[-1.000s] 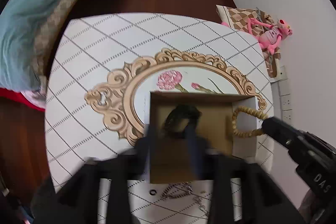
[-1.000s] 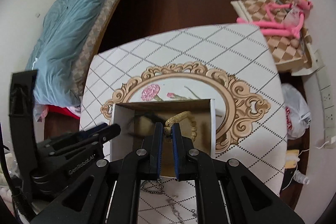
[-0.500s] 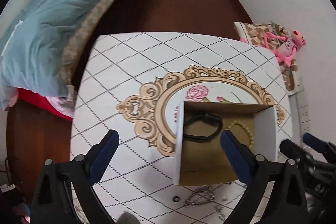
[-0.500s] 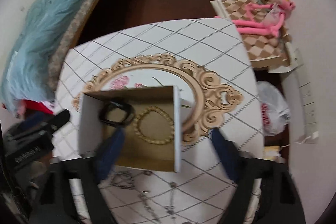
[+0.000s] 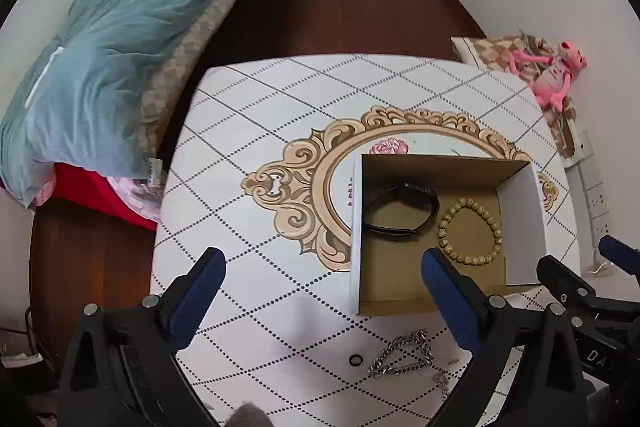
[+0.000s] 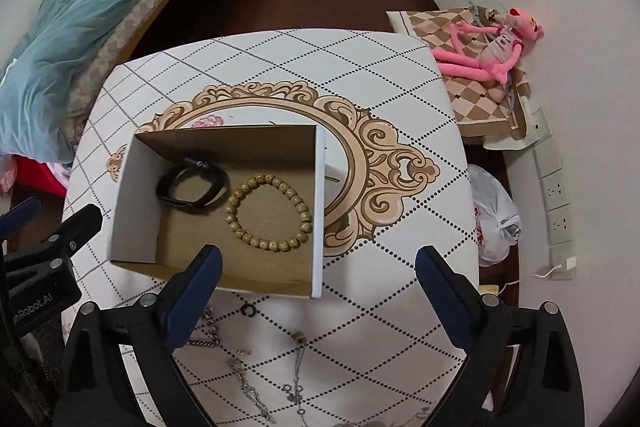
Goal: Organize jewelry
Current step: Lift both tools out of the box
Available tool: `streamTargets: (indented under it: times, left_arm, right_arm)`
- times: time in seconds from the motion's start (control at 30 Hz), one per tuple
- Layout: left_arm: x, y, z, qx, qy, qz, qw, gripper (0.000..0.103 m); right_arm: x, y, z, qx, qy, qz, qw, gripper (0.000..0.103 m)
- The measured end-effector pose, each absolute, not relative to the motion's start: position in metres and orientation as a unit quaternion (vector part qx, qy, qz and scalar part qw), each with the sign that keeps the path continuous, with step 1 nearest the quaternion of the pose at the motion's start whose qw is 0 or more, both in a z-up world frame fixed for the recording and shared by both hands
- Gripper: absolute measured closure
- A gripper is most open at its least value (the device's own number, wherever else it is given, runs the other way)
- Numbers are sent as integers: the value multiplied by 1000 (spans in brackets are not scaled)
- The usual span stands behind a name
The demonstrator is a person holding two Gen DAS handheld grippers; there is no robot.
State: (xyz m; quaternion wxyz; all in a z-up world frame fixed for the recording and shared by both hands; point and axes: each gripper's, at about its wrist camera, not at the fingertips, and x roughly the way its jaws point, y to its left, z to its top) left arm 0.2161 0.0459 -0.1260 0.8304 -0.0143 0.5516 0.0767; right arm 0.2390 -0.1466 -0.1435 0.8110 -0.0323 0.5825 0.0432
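An open cardboard box [image 5: 520,223] [image 6: 132,211] stands on the patterned table. Inside lie a black band [image 5: 400,213] [image 6: 192,189] and a wooden bead bracelet [image 5: 470,231] [image 6: 268,213], side by side. A silver chain [image 5: 400,353] and a small black ring [image 5: 355,359] [image 6: 249,310] lie on the table in front of the box. More thin chains [image 6: 248,387] lie near the front edge. My left gripper [image 5: 324,291] is open and empty, above the table left of the box front. My right gripper [image 6: 316,287] is open and empty, above the box's front right corner.
The table [image 5: 260,115] [image 6: 400,67] has a gold oval frame print. A bed with a blue quilt [image 5: 100,47] is at the left. A pink plush toy [image 6: 492,47] on a checked cushion and a white plastic bag [image 6: 492,215] lie on the floor at the right.
Both grippers opened and pulled back from the box. The right one let go of the bead bracelet, the left one of the black band; both now lie in the box.
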Motion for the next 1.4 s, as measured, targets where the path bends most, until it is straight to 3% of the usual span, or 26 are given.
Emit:
streamTargets:
  times: [0.6, 0.93, 1.1, 1.4]
  left_arm:
    - [140, 39, -46, -14, 482, 68, 874, 3]
    - [116, 40, -33, -22, 465, 66, 883, 3]
    - [110, 47, -47, -30, 462, 82, 883, 3]
    - [95, 55, -138, -21, 535, 94, 839, 3]
  right_arm:
    - [168, -146, -58, -35, 509, 42, 859, 4]
    - [135, -146, -34, -26, 486, 47, 873, 4]
    - [127, -155, -51, 8, 499, 46, 865, 2]
    - [114, -182, -161, 69, 582, 24, 810, 2]
